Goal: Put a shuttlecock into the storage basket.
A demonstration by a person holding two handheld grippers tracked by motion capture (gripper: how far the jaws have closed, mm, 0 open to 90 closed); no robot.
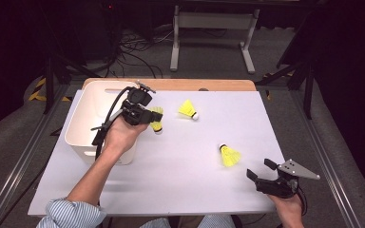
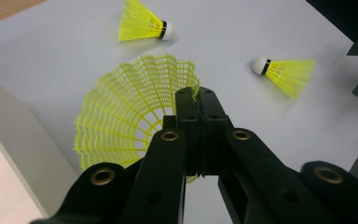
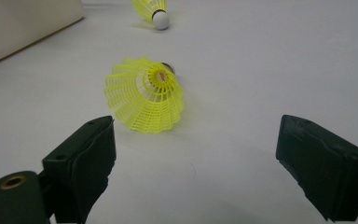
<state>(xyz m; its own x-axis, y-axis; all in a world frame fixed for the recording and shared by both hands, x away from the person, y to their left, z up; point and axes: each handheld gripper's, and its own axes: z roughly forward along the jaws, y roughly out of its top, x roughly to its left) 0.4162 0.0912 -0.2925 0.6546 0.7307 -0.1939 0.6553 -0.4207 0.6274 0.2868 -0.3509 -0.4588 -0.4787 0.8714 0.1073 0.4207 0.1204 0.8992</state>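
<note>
Left claw (image 1: 153, 117): one, jaws clamped tight on the rim of the skirt of one yellow shuttlecock (image 2: 130, 112), carried above the desk (image 1: 185, 156) just beside the bin's right wall.

Right claw (image 1: 259, 171): one, jaws spread wide with nothing between them, resting low near the desk's front right corner.

Shuttlecocks, yellow mesh skirt and white cork: three in all. One is in the left claw. One lies on its side just ahead of the right claw (image 3: 145, 95), skirt toward it. One lies on its side toward the far middle of the desk (image 1: 188, 109).

Bin (image 1: 88, 118): one, white, open-topped, at the desk's left edge.

Desk: one, white surface, wooden strip along the far edge.
</note>
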